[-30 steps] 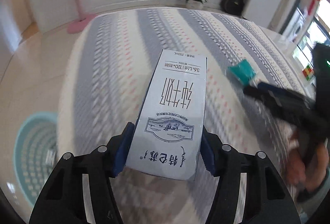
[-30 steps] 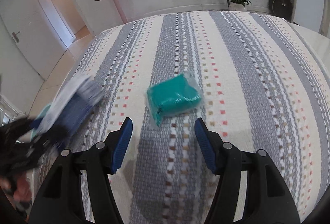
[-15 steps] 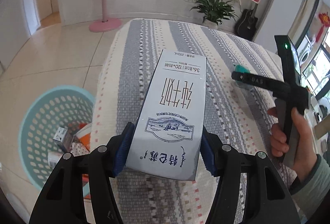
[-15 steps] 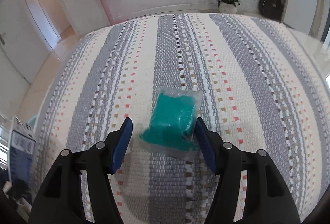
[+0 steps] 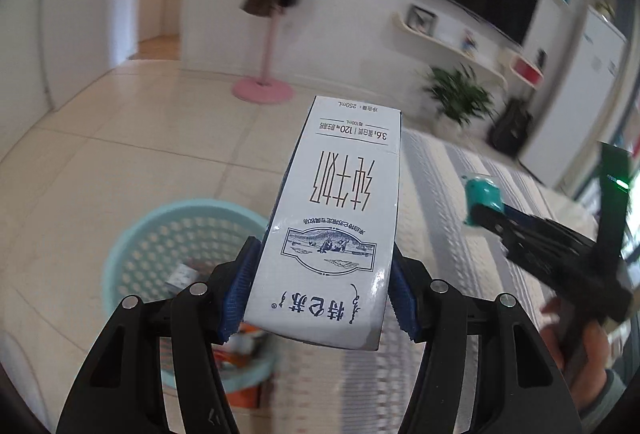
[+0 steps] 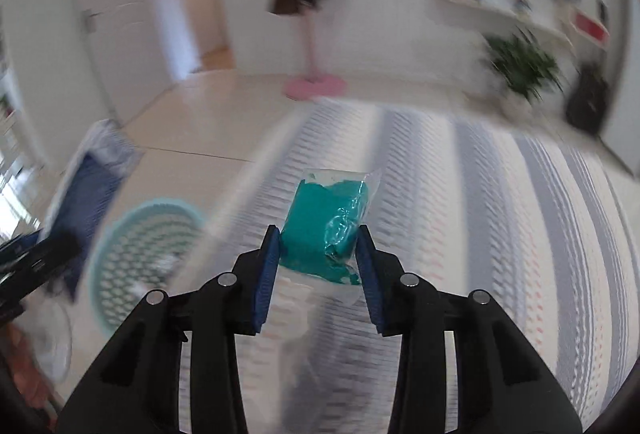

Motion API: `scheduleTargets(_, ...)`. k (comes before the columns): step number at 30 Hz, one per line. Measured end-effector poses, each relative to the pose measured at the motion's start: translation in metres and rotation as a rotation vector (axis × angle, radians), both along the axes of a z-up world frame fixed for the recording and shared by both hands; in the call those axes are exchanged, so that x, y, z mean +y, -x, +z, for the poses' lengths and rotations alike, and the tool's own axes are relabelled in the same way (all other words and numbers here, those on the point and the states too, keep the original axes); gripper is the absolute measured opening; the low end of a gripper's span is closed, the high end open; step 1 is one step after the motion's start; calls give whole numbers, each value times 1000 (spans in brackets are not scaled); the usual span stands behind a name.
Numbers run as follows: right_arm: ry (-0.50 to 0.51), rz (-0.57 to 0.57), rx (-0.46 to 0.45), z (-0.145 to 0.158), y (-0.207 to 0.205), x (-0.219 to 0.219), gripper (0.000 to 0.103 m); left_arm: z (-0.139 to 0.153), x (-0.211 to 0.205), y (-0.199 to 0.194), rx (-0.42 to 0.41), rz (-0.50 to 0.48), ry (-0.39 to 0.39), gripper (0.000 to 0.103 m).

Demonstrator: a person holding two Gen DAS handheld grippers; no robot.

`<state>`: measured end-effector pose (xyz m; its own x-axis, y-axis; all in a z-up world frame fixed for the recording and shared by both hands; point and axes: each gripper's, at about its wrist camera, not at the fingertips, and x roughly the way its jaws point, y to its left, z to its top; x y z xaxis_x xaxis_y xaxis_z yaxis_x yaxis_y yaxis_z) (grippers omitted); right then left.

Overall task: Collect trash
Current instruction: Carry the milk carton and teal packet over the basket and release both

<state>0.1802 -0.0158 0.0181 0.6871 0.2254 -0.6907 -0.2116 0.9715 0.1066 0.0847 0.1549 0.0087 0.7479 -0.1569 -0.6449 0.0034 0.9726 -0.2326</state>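
My left gripper (image 5: 320, 290) is shut on a white milk carton (image 5: 336, 218) with dark print, held in the air near the left edge of the striped table (image 5: 448, 202). A light blue perforated basket (image 5: 160, 242) with some trash in it stands on the floor below and to the left. My right gripper (image 6: 318, 266) is shut on a teal packet in clear wrap (image 6: 328, 226), lifted above the striped table (image 6: 500, 214). The basket (image 6: 136, 254) lies lower left in the right wrist view, with the carton (image 6: 88, 186) blurred above it. The right gripper with the packet (image 5: 482, 196) also shows in the left wrist view.
A pink coat stand (image 5: 266, 86) with dark bags stands on the tiled floor beyond the table. A potted plant (image 5: 456, 102), a guitar (image 5: 512, 130) and wall shelves line the far wall. A door is at the far left (image 5: 68, 34).
My right gripper closed on the teal packet and lifted it off the table, swinging left. My left gripper carried the carton left, toward the basket.
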Motion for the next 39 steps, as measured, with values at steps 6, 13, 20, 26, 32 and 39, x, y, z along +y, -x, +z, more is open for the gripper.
scheduleTargets(6, -45, 166, -10, 20, 17, 76, 35, 5, 56, 13, 1, 147, 3, 57)
scheduleTargets(13, -34, 238, 87, -8, 17, 131, 36, -14, 84, 14, 77, 219, -14, 58)
scheduleTargets(20, -52, 257, 173, -35, 5, 157, 49, -32, 101, 3, 127, 241, 3, 63)
scheduleTargets(26, -106, 242, 209, -46, 2, 149, 53, -31, 106, 6, 117, 246, 19, 64)
scheduleTargets(32, -129, 236, 169, -19, 17, 125, 53, -6, 94, 19, 45, 228, 12, 63)
scheduleTargets(39, -118, 218, -18, 60, 71, 85, 66, 50, 53, 74, -87, 227, -45, 74)
